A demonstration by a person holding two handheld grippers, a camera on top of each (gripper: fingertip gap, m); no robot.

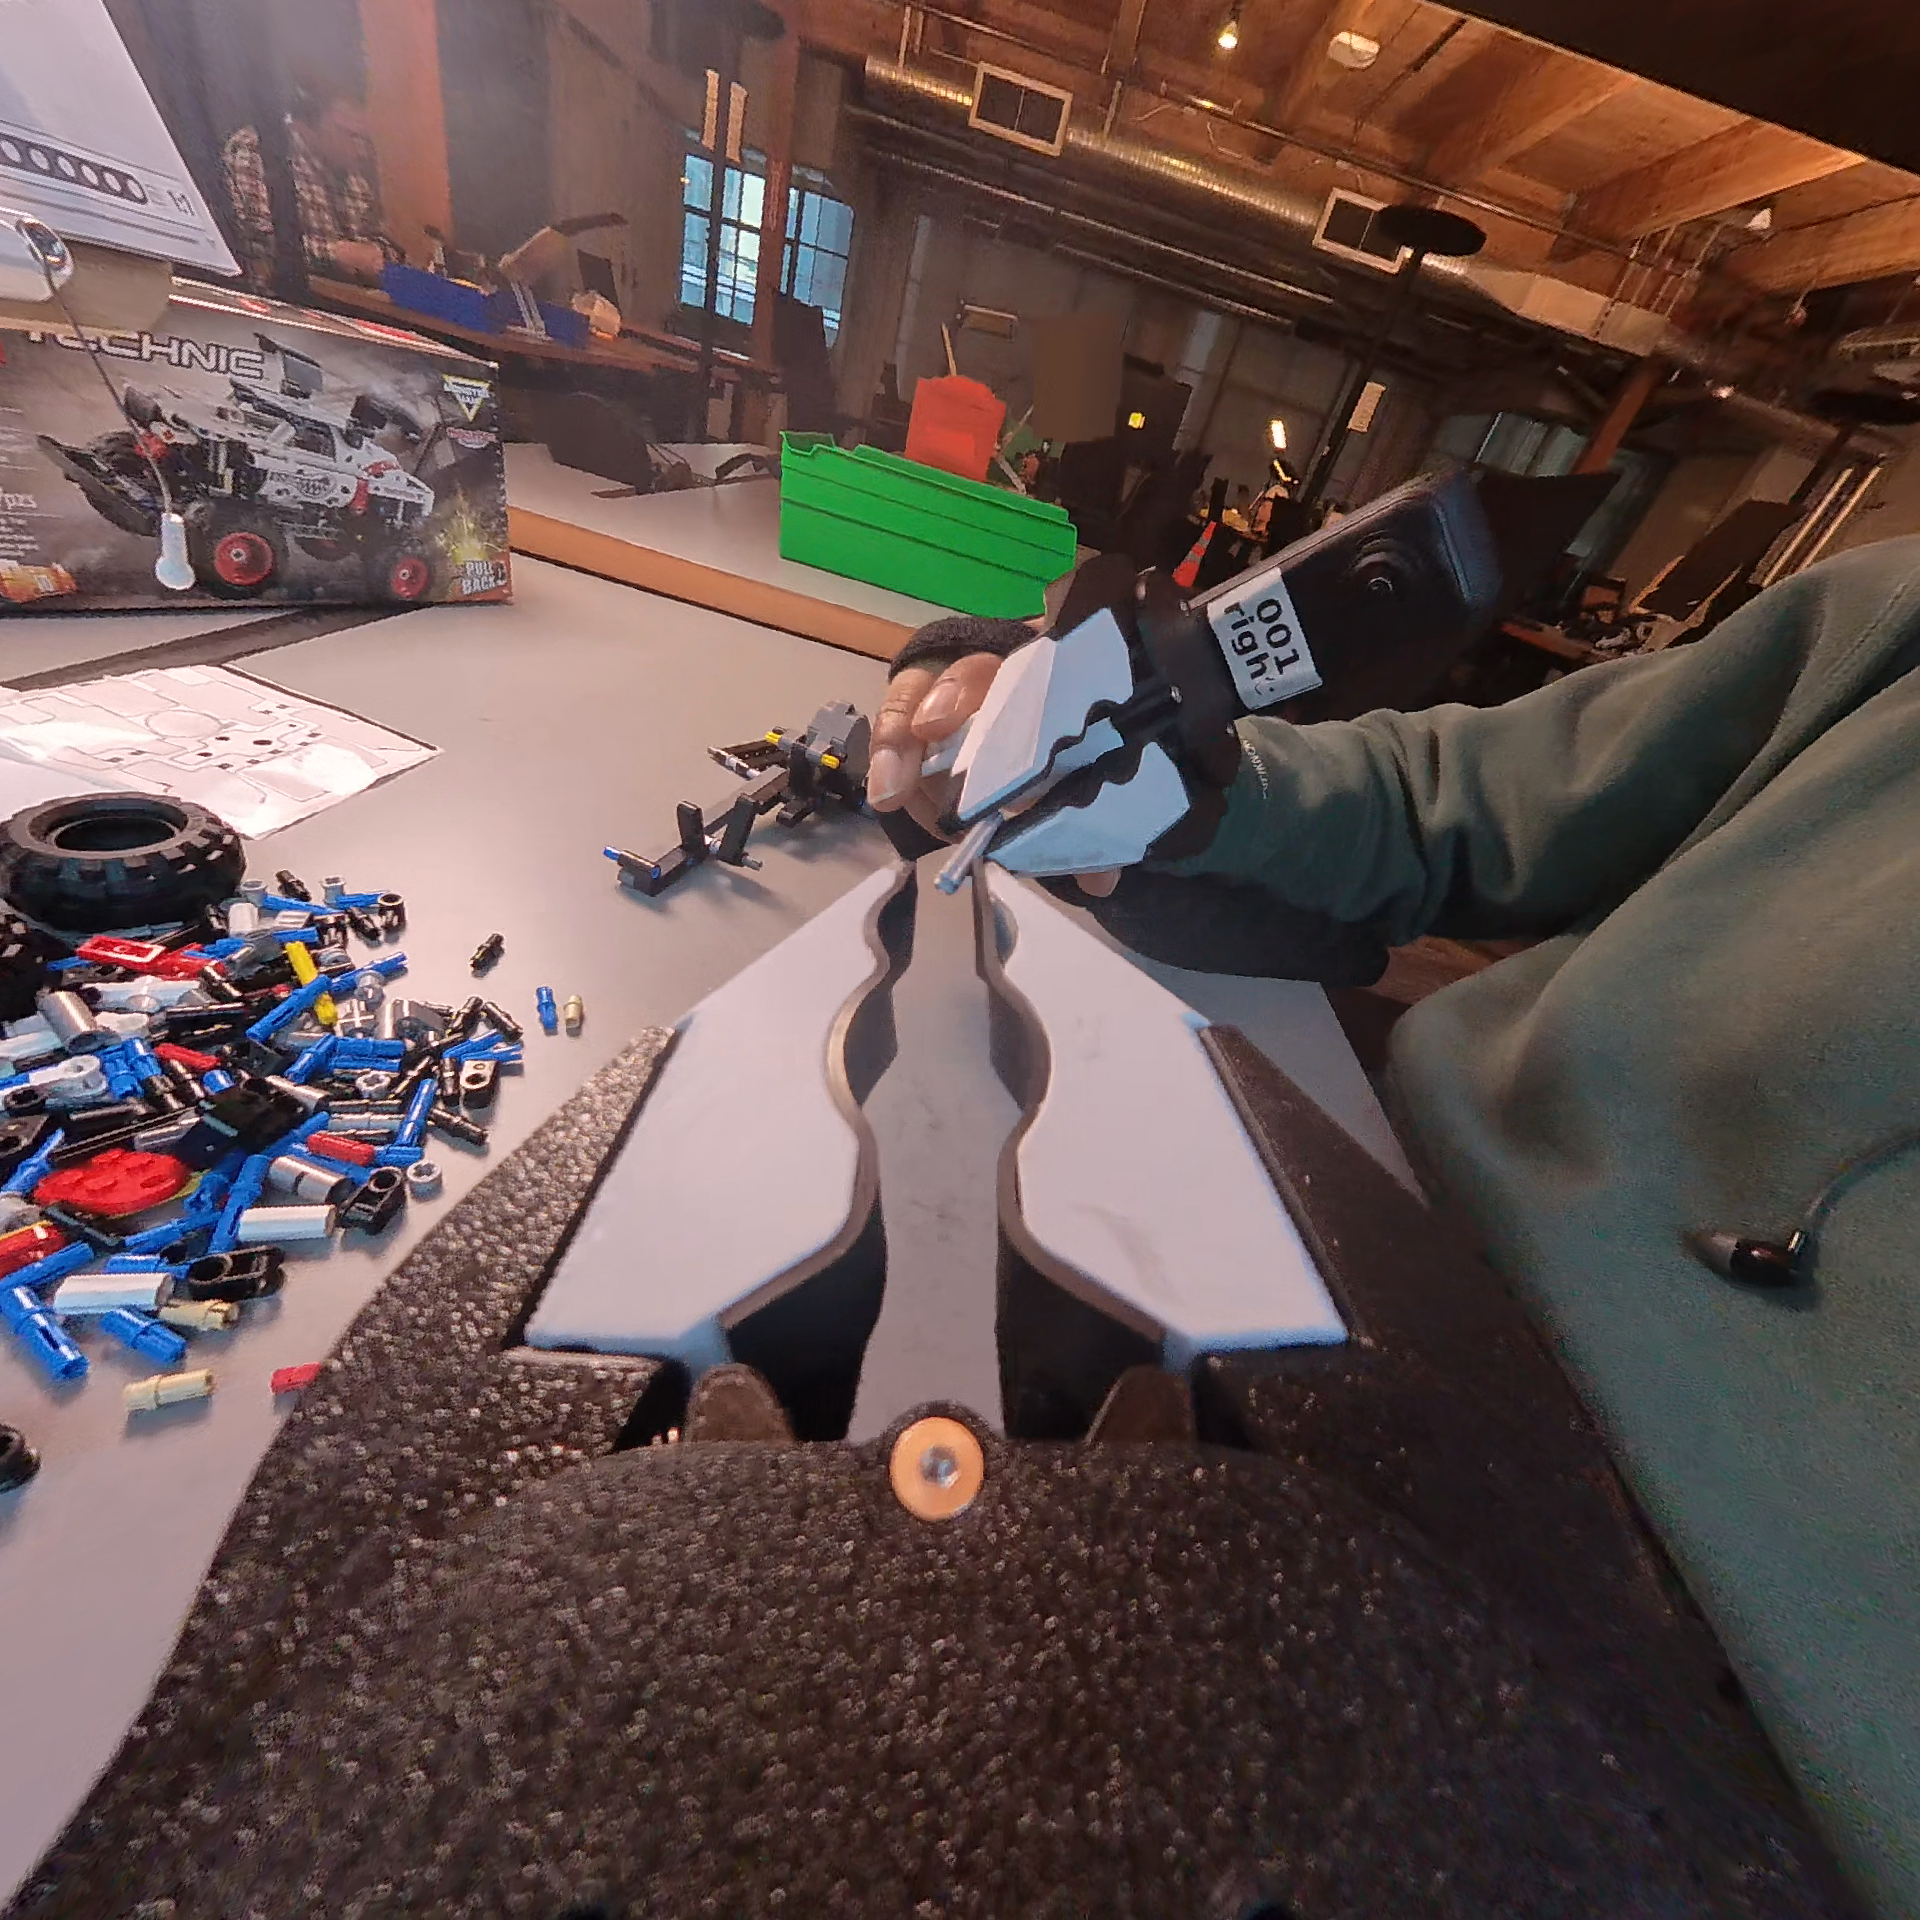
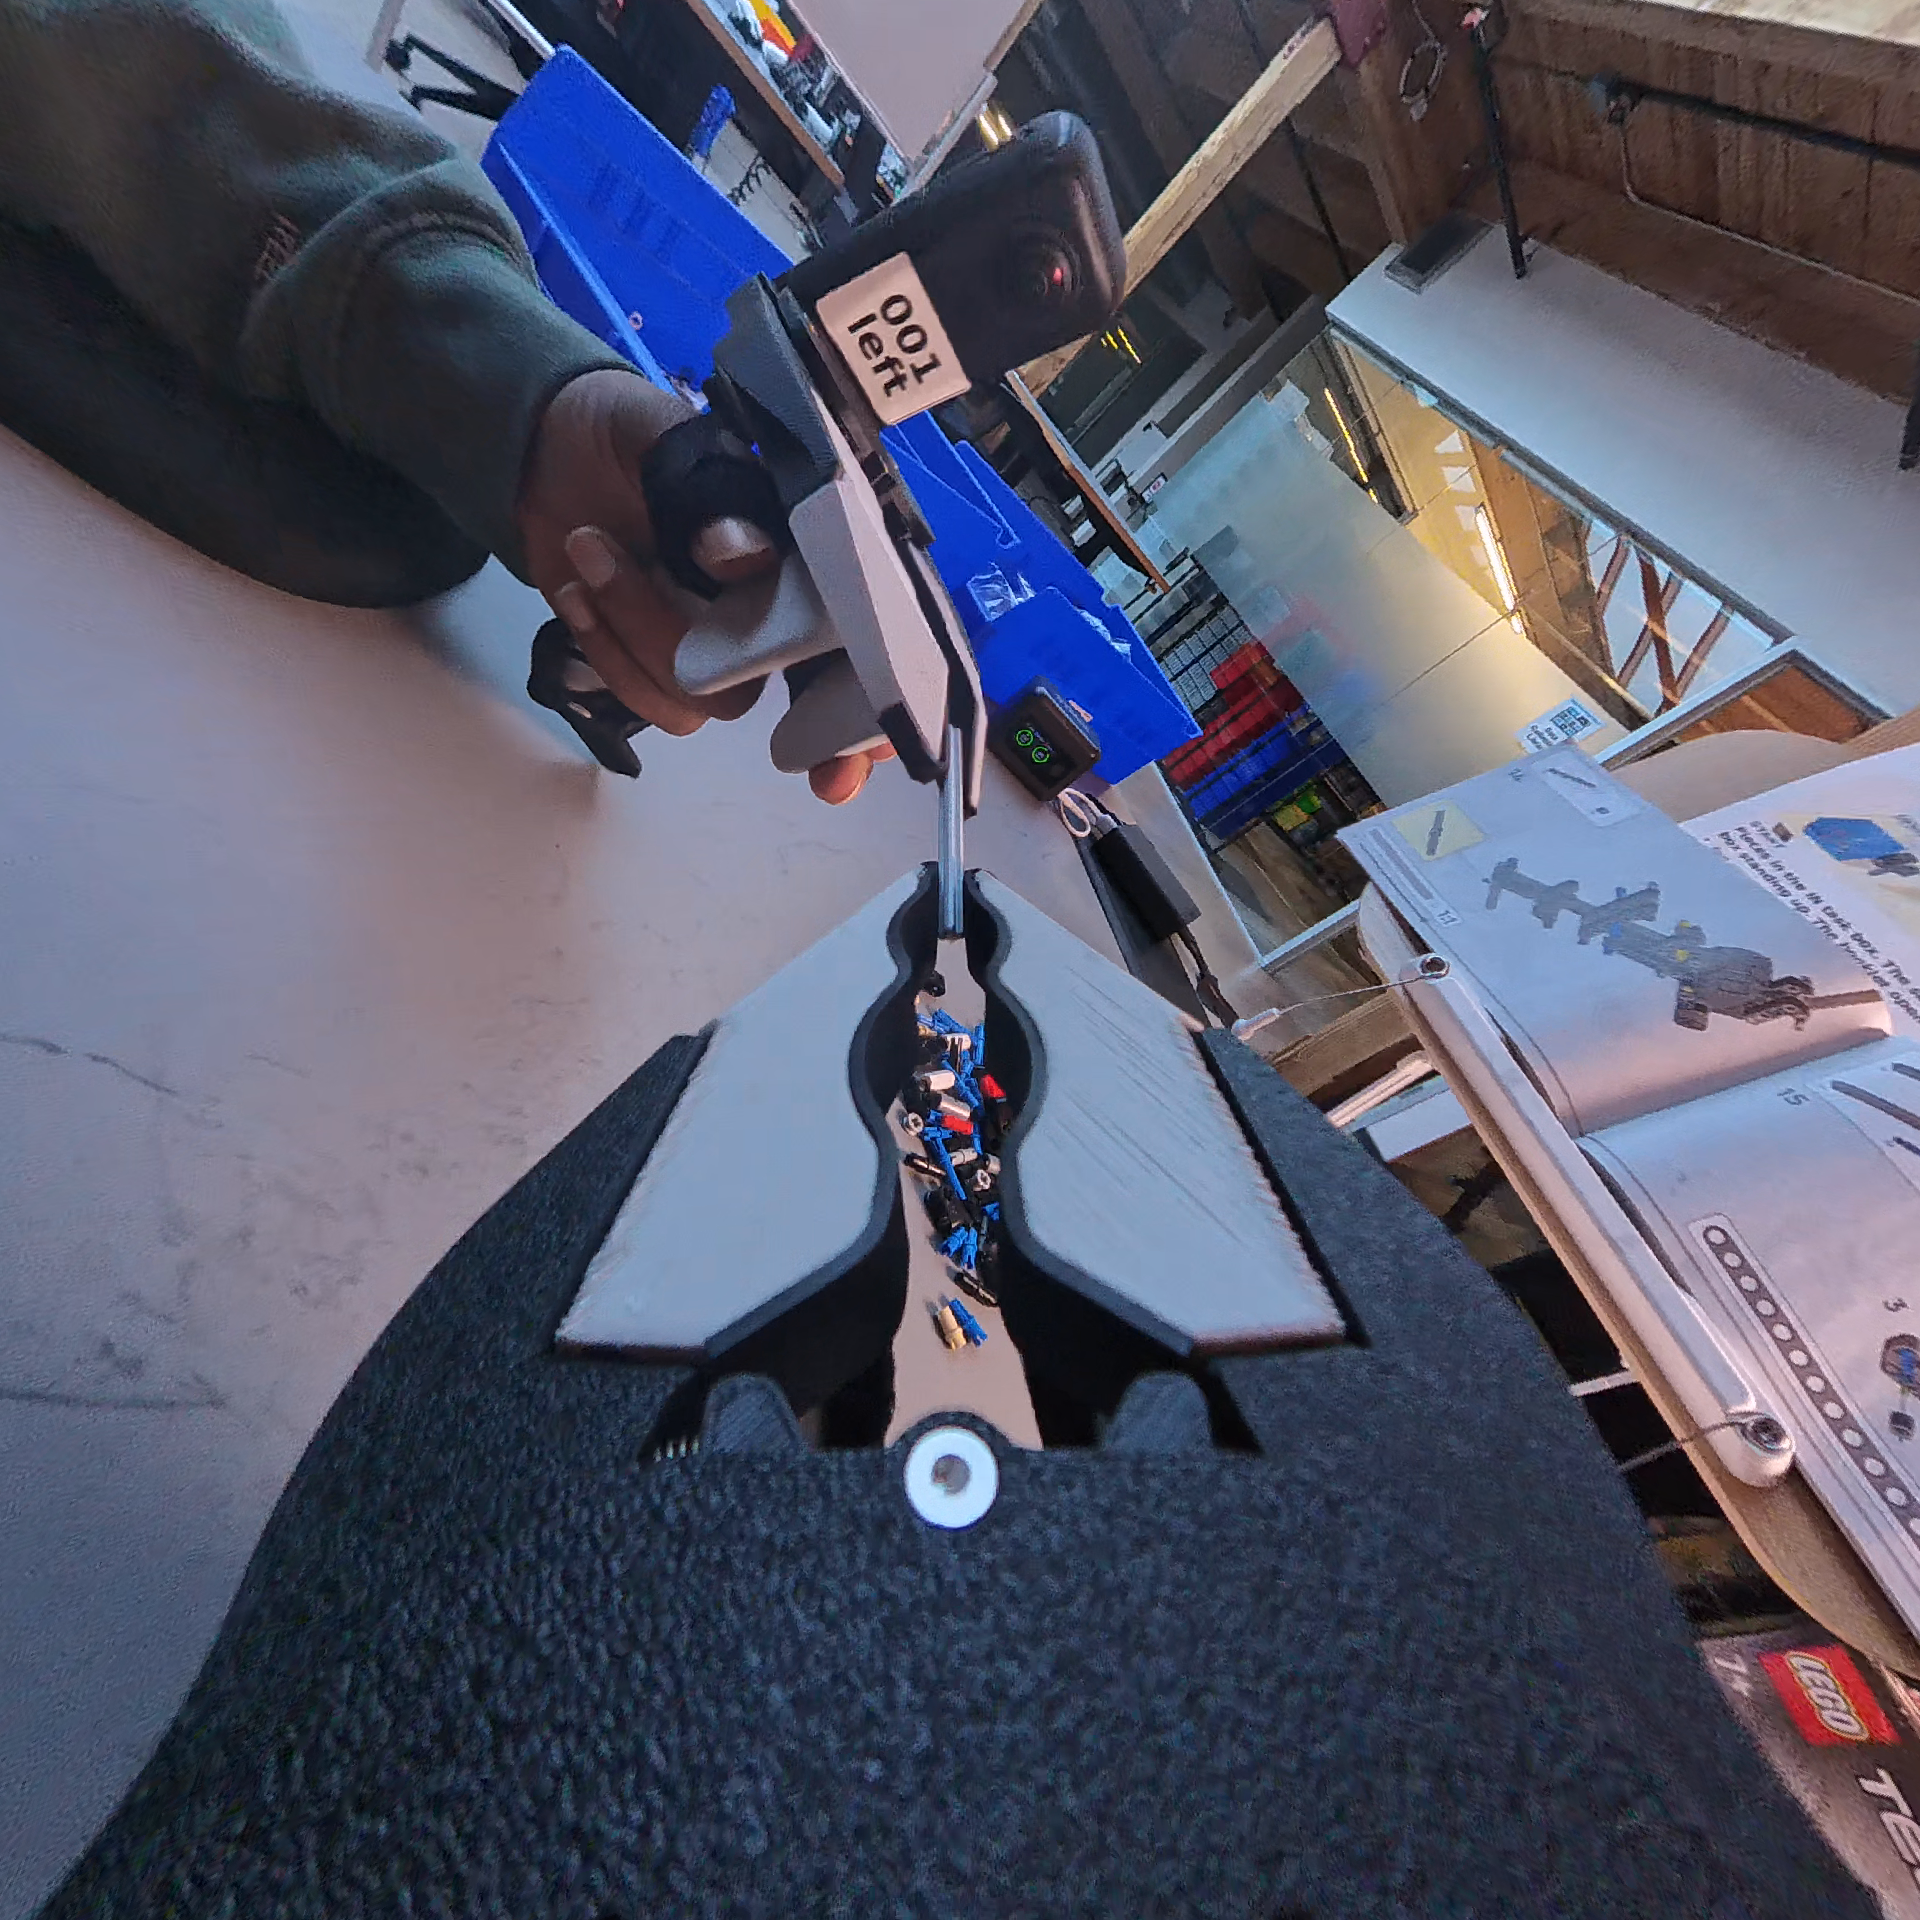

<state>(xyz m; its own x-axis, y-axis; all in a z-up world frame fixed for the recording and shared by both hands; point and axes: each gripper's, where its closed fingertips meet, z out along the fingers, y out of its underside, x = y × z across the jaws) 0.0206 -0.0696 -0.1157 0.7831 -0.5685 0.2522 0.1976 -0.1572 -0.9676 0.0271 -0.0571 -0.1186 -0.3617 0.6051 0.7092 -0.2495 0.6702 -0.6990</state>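
A thin grey axle [image 1: 961, 860] is held in the air between my two grippers, above the grey table [image 1: 571, 675]. My right gripper [image 1: 987, 831] is shut on one end; in the right wrist view its tips [image 2: 949, 904] pinch the axle [image 2: 950, 831]. My left gripper [image 1: 943, 883] has its tips close around the other end, and in the right wrist view it [image 2: 956, 743] looks shut on it. A partly built black assembly [image 1: 748, 800] lies on the table just beyond the grippers.
A pile of small blue, black, red and grey pieces [image 1: 208, 1091] and a black tyre [image 1: 114, 857] lie to the left. A set box [image 1: 249, 478] and a green bin [image 1: 914, 520] stand behind. An open instruction booklet [image 2: 1662, 1039], a blue bin [image 2: 675, 239] and a small device [image 2: 1049, 743] are nearby. Only a small space, under 4 cm, lies between the two pairs of fingers.
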